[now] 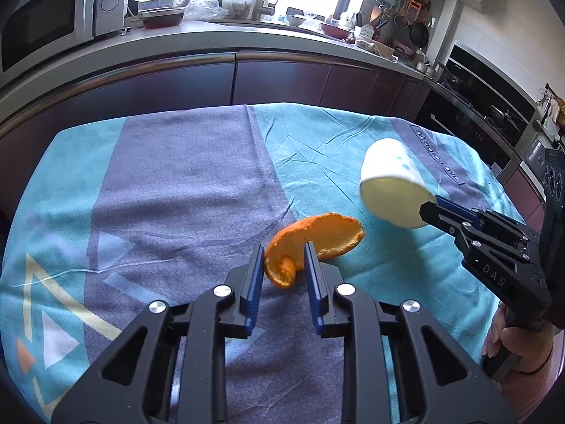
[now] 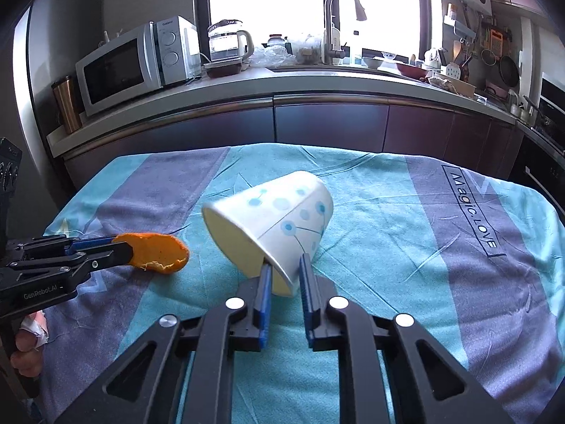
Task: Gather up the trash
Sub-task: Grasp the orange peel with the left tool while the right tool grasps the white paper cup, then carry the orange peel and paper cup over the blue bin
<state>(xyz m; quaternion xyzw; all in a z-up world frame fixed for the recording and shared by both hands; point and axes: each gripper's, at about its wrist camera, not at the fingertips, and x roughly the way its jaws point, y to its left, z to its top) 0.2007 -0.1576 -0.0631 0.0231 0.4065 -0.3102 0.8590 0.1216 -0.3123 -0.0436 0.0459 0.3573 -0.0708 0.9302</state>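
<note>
Two pieces of trash are in my grip above the striped cloth (image 1: 183, 183). My left gripper (image 1: 284, 259) is clamped on a curled orange peel (image 1: 314, 238), which sticks out past the fingertips. My right gripper (image 2: 285, 271) pinches the rim of a white paper cup (image 2: 279, 219) with blue dots, one finger inside the mouth and one outside; the cup is tipped, its open mouth facing lower left.
</note>
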